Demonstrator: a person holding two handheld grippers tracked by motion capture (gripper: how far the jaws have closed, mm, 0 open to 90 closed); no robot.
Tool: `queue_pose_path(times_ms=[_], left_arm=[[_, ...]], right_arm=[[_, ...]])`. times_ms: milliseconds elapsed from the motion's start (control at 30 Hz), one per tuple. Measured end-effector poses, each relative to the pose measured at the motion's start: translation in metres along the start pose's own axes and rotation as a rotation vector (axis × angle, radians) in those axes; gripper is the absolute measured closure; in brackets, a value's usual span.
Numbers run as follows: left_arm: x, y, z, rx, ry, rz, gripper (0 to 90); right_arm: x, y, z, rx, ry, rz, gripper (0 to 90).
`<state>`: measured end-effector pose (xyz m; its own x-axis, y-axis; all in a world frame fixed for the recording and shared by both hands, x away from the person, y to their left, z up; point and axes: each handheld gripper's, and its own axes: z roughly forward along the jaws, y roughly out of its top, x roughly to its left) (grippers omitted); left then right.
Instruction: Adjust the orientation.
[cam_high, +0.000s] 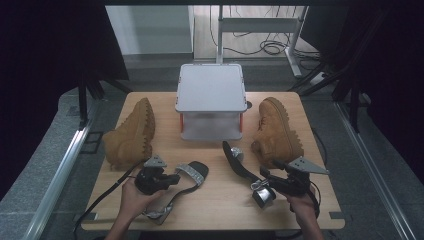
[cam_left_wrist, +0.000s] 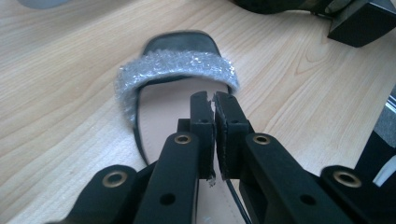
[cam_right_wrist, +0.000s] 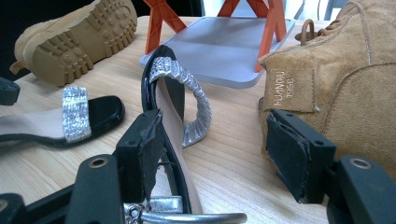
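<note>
Two black sandals with glittery silver straps lie on the wooden table (cam_high: 220, 205). The left sandal (cam_high: 192, 172) lies flat, and my left gripper (cam_high: 176, 179) hovers low over its pale insole. In the left gripper view the jaws (cam_left_wrist: 214, 100) stand shut with a hairline gap, behind the silver strap (cam_left_wrist: 177, 70); a thin black strap runs beneath them. The right sandal (cam_high: 237, 160) stands on its edge. My right gripper (cam_right_wrist: 215, 140) is open around it; the sandal (cam_right_wrist: 180, 93) leans at the left pad, and the right pad stands well apart from it.
A tan boot (cam_high: 131, 134) lies on its side at the left, and another tan boot (cam_high: 276, 131) stands at the right, close beside my right gripper. A grey stand on orange legs (cam_high: 211, 87) sits at the back middle. Bare wood shows between the sandals.
</note>
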<state>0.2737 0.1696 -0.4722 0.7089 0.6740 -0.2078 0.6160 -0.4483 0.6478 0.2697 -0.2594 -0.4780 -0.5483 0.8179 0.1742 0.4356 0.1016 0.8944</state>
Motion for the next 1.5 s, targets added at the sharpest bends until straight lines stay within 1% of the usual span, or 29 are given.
queue_pose_path(times_ms=[167,233,267,300,333,367,400,433,467,500,533,567,600,633,667,700,733,800,833,900,933,1000,1033,1067,1100,1133,1167,1400,1500], left_arm=[[0.000,-0.001,0.001,0.009,0.005,0.002,83.3],[-0.001,-0.001,0.000,0.008,0.015,0.002,81.5],[-0.002,-0.002,0.001,0.029,0.039,0.001,70.7],[-0.002,-0.002,0.001,0.029,0.039,0.001,65.6],[-0.002,-0.003,0.002,0.047,0.049,0.002,60.4],[-0.004,-0.004,0.003,0.059,0.061,-0.001,60.4],[-0.005,-0.006,0.005,0.091,0.073,-0.012,49.1],[-0.005,-0.006,0.005,0.091,0.073,-0.012,44.6],[-0.006,-0.010,0.007,0.122,0.087,-0.022,40.9],[-0.006,-0.010,0.007,0.122,0.087,-0.022,39.0],[-0.006,-0.014,0.009,0.148,0.094,-0.032,36.2],[-0.006,-0.014,0.009,0.148,0.094,-0.032,33.8],[-0.007,-0.017,0.011,0.176,0.103,-0.042,32.1],[-0.007,-0.017,0.011,0.176,0.103,-0.042,32.0],[-0.007,-0.018,0.015,0.208,0.124,-0.039,31.5],[-0.007,-0.018,0.015,0.208,0.124,-0.039,31.0],[-0.007,-0.019,0.017,0.220,0.138,-0.042,30.6],[-0.006,-0.019,0.021,0.241,0.137,-0.047,30.6],[-0.008,-0.020,0.027,0.266,0.135,-0.046,31.5],[-0.009,-0.021,0.030,0.279,0.138,-0.041,31.6],[-0.011,-0.021,0.034,0.284,0.174,-0.037,32.6],[-0.012,-0.021,0.034,0.288,0.184,-0.035,34.0],[-0.012,-0.021,0.034,0.288,0.184,-0.035,34.8],[-0.012,-0.021,0.034,0.287,0.193,-0.033,34.8],[-0.012,-0.021,0.033,0.282,0.205,-0.032,39.0],[-0.012,-0.021,0.031,0.274,0.220,-0.030,39.0],[-0.010,-0.021,0.030,0.265,0.217,-0.033,41.6],[-0.006,-0.021,0.023,0.243,0.202,-0.044,41.8],[0.000,-0.020,0.013,0.203,0.201,-0.061,41.8]], right_arm=[[0.000,0.000,0.000,-0.001,0.001,-0.001,37.0],[0.000,0.000,0.000,0.000,0.001,-0.001,37.0],[0.000,0.000,0.000,0.002,0.000,0.000,37.0],[0.000,-0.001,0.000,0.003,0.000,-0.002,37.0],[0.000,-0.001,0.000,0.004,-0.001,-0.003,37.0],[0.000,-0.001,0.000,0.004,-0.001,-0.003,37.0],[0.000,-0.001,0.000,0.005,-0.004,-0.005,36.9],[0.000,-0.001,0.000,0.005,-0.004,-0.005,36.9],[0.000,-0.001,0.000,0.006,-0.006,-0.004,37.0],[0.000,-0.001,0.000,0.006,-0.006,-0.004,37.0],[0.000,-0.002,-0.001,0.007,-0.008,-0.004,37.0],[0.000,-0.002,-0.001,0.007,-0.008,-0.004,37.0],[0.000,-0.002,-0.001,0.007,-0.011,-0.005,37.0],[0.000,-0.002,0.000,0.008,-0.011,-0.005,37.0],[0.000,-0.002,0.000,0.009,-0.011,-0.005,37.0],[0.000,-0.002,0.000,0.009,-0.011,-0.005,37.0],[0.000,-0.003,0.000,0.011,-0.014,-0.008,36.9],[0.000,-0.003,0.001,0.014,-0.014,-0.010,36.9],[0.000,-0.003,0.001,0.016,-0.015,-0.012,36.9],[0.000,-0.003,0.001,0.016,-0.016,-0.014,36.9],[0.000,-0.004,0.002,0.018,-0.017,-0.014,36.9],[0.000,-0.004,0.002,0.019,-0.018,-0.016,36.9],[0.000,-0.004,0.002,0.019,-0.018,-0.016,36.9],[0.000,-0.004,0.002,0.021,-0.018,-0.015,36.9],[0.000,-0.004,0.002,0.022,-0.018,-0.016,36.9],[0.000,-0.004,0.002,0.022,-0.019,-0.014,36.9],[0.000,-0.004,0.003,0.024,-0.020,-0.013,36.9],[-0.001,-0.005,0.003,0.027,-0.025,-0.011,36.9],[-0.002,-0.005,0.002,0.028,-0.027,-0.009,36.9]])
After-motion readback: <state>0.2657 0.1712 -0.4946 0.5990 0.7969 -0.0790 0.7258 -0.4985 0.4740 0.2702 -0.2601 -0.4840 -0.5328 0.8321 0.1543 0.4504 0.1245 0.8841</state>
